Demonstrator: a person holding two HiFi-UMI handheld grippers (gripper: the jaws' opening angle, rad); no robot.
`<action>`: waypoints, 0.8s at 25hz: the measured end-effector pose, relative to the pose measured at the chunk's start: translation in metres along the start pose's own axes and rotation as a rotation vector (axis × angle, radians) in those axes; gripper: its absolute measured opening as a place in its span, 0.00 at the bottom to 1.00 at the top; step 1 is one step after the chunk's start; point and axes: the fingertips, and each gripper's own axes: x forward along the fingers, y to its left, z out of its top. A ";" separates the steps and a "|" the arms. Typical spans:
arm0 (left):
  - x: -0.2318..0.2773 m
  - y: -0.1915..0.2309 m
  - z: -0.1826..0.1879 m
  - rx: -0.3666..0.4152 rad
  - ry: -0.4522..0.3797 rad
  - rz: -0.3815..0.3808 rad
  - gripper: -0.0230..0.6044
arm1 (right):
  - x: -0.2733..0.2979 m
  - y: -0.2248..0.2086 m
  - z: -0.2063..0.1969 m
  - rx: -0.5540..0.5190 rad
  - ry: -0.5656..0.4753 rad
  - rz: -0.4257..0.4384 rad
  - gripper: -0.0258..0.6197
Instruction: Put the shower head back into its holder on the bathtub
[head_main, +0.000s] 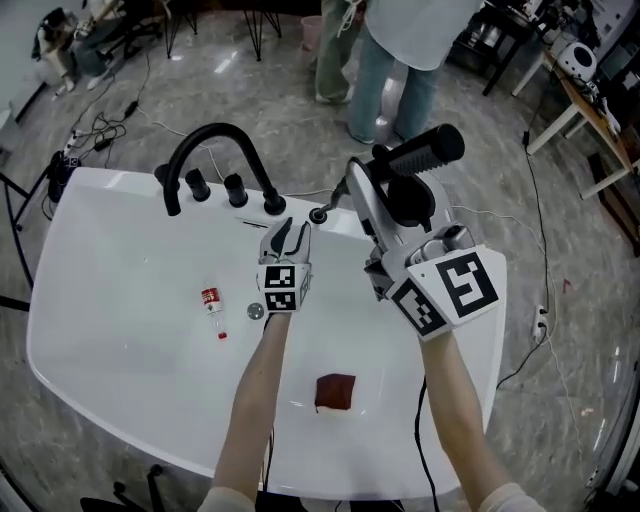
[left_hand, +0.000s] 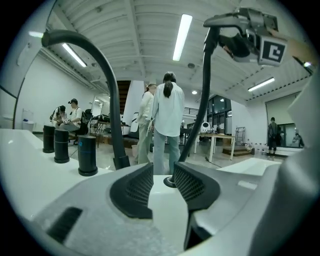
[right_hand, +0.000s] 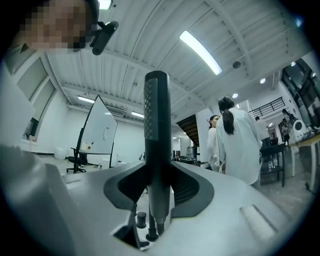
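Note:
The black shower head (head_main: 425, 153), a slim stick with a textured end, is clamped in my right gripper (head_main: 362, 188) above the white bathtub's (head_main: 100, 260) far rim. In the right gripper view the shower head (right_hand: 156, 125) stands upright between the pads, with my right gripper (right_hand: 157, 185) shut on it. Its black hose (left_hand: 205, 100) runs down to the small round holder (head_main: 318, 214) on the rim. My left gripper (head_main: 287, 232) points at that holder from close by. The left gripper (left_hand: 163, 175) is open with nothing between its pads, and the holder (left_hand: 170, 182) sits just beyond them.
A tall black arched faucet (head_main: 215, 150) and three black knobs (head_main: 235, 190) stand on the rim to the left of the holder. Inside the tub lie a small red-labelled bottle (head_main: 212, 305), the drain (head_main: 256, 311) and a dark red square pad (head_main: 335, 392). A person (head_main: 395, 60) stands behind the tub.

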 end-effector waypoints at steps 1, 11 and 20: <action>-0.005 0.002 0.006 -0.003 -0.024 0.004 0.23 | 0.005 -0.002 -0.012 0.004 0.019 -0.005 0.25; -0.076 0.012 0.016 -0.089 -0.139 0.042 0.03 | 0.062 -0.026 -0.137 0.065 0.205 -0.044 0.25; -0.079 0.028 0.021 -0.082 -0.159 0.037 0.03 | 0.081 -0.037 -0.216 0.046 0.341 -0.070 0.25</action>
